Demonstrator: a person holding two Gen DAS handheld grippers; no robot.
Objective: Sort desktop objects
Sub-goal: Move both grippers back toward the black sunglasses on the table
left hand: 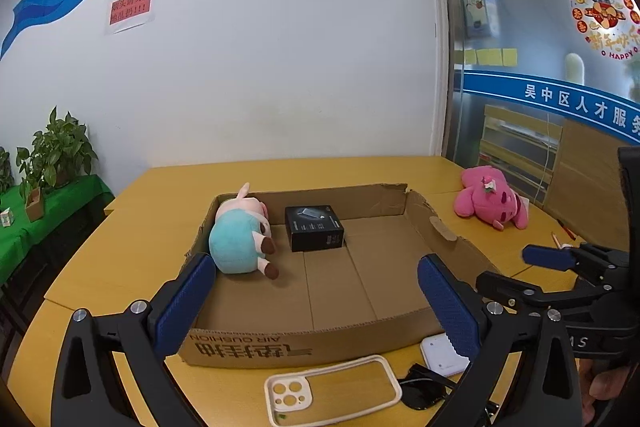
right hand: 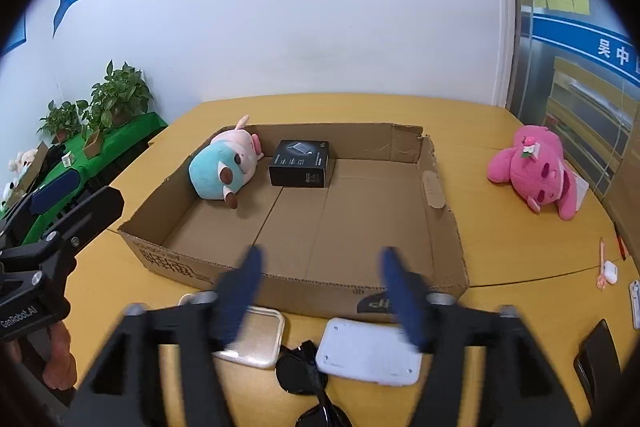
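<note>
Both grippers hang above the near edge of the yellow table (right hand: 500,123), angled down toward the shallow cardboard box (right hand: 444,227): the left gripper (left hand: 316,303) has its blue pads spread wide with nothing between them, and the right gripper (right hand: 328,291), blurred, also stands apart and empty. Inside the box a pig plush (right hand: 220,171) lies in the far left corner with a black carton (right hand: 300,169) just beside it. A pink plush (right hand: 532,171) lies on the table well right of the box, while a phone case (left hand: 332,391), sunglasses (right hand: 304,367) and a white device (right hand: 368,353) lie just in front of the box's near wall.
</note>
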